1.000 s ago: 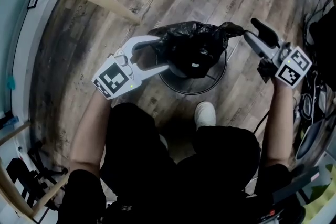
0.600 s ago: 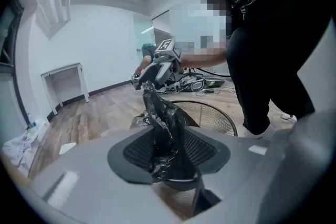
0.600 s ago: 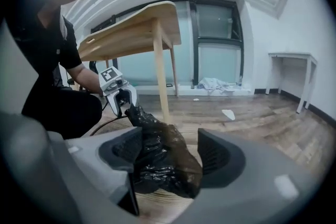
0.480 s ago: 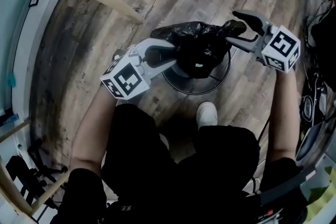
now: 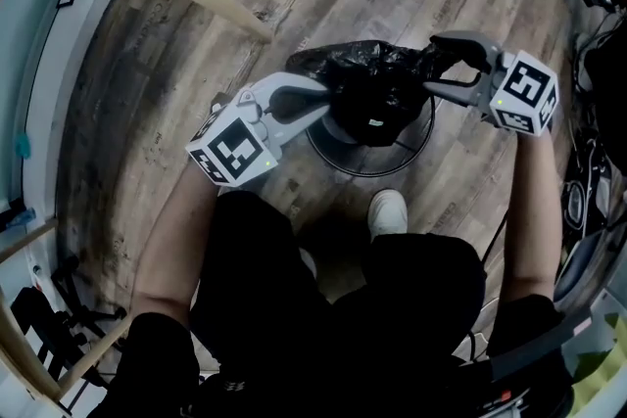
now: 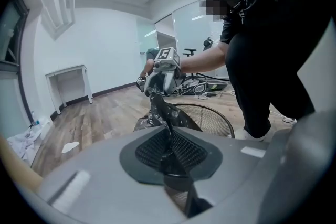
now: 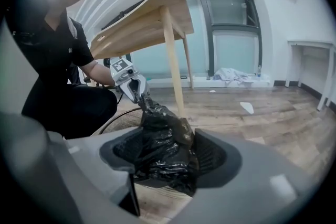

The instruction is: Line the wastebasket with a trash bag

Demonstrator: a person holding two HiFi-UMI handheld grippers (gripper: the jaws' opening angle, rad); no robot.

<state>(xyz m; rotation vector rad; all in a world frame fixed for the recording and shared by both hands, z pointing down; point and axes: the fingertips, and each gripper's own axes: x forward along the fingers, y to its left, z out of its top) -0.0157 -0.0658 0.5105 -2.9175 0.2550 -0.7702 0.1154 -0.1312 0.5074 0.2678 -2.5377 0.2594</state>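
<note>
As the left tool [image 5: 321,101] closes on a thin fold of trash bag [image 5: 377,85] and the right tool [image 5: 438,66] on a bunch (slippery film), spreading may yank either free.

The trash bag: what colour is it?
The trash bag is glossy black, seen best in the right gripper view.

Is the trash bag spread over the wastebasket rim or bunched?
Bunched: the trash bag sits crumpled over the wastebasket, whose wire rim shows bare.
</note>
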